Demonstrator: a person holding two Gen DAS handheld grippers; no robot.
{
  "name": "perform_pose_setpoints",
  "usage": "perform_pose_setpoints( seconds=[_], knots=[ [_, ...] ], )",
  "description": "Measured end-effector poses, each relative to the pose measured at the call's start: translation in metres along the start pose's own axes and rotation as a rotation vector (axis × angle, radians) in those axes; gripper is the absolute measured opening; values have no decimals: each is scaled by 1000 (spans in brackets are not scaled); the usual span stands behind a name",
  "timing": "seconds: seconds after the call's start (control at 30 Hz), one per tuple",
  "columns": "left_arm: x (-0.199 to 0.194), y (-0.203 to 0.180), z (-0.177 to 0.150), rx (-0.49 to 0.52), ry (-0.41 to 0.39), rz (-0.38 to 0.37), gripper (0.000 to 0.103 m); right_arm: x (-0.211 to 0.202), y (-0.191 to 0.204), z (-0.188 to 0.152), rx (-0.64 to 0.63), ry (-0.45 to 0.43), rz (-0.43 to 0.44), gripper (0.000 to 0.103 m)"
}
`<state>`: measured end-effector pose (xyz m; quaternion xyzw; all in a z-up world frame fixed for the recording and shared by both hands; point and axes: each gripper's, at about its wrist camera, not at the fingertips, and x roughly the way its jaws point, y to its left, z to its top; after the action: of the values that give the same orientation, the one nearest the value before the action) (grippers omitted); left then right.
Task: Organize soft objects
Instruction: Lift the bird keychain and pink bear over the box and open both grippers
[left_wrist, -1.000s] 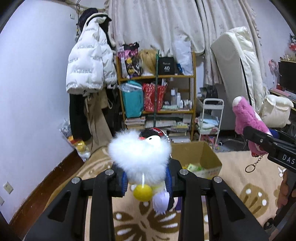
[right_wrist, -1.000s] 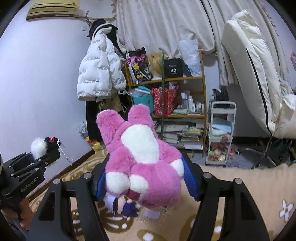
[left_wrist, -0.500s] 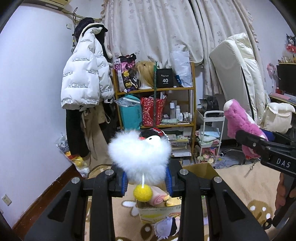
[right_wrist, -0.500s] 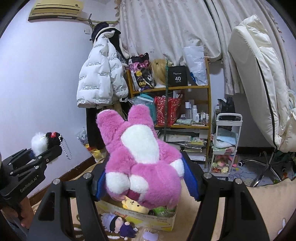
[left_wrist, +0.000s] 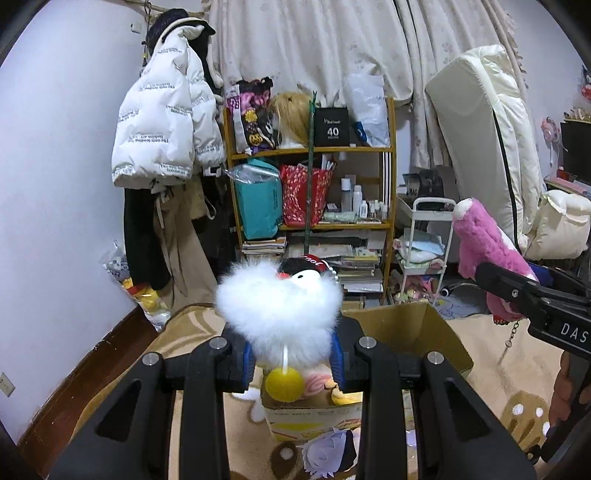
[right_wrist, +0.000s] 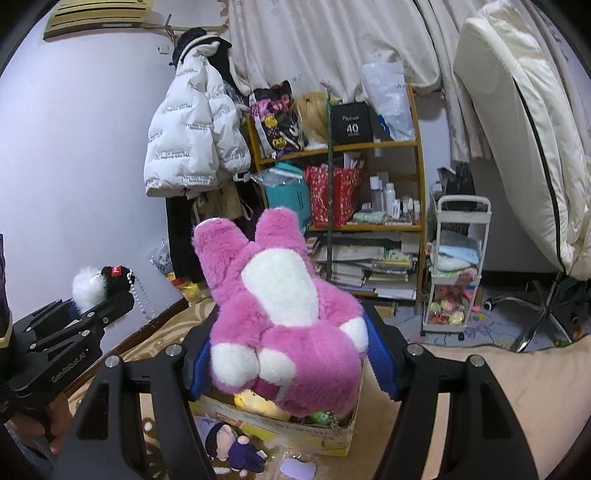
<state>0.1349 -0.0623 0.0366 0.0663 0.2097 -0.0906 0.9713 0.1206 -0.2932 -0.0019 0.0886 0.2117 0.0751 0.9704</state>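
Observation:
My left gripper (left_wrist: 291, 363) is shut on a white fluffy keychain toy (left_wrist: 277, 306) with a black cap and a yellow ball, held above a cardboard box (left_wrist: 410, 332). My right gripper (right_wrist: 288, 363) is shut on a pink plush toy (right_wrist: 280, 314) with white patches, held over the same box (right_wrist: 295, 428), which holds several soft toys. The pink plush also shows at the right of the left wrist view (left_wrist: 487, 251). The white toy shows at the left of the right wrist view (right_wrist: 92, 284).
A small doll (right_wrist: 229, 443) lies on the patterned carpet in front of the box. A cluttered wooden shelf (left_wrist: 314, 192), a hanging white jacket (left_wrist: 162, 122), a white trolley (right_wrist: 458, 266) and a leaning mattress (right_wrist: 524, 129) stand behind.
Both grippers have tilted up and drawn back, then settled closer over the box. The box now sits right under both toys. Both grips are unchanged.

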Motion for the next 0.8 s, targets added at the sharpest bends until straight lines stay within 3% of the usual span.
perform_pose_setpoints(
  seconds=[0.8],
  knots=[
    [78, -22, -46, 52, 182, -42, 32, 70, -17, -42, 22, 146, 8, 77]
  ],
)
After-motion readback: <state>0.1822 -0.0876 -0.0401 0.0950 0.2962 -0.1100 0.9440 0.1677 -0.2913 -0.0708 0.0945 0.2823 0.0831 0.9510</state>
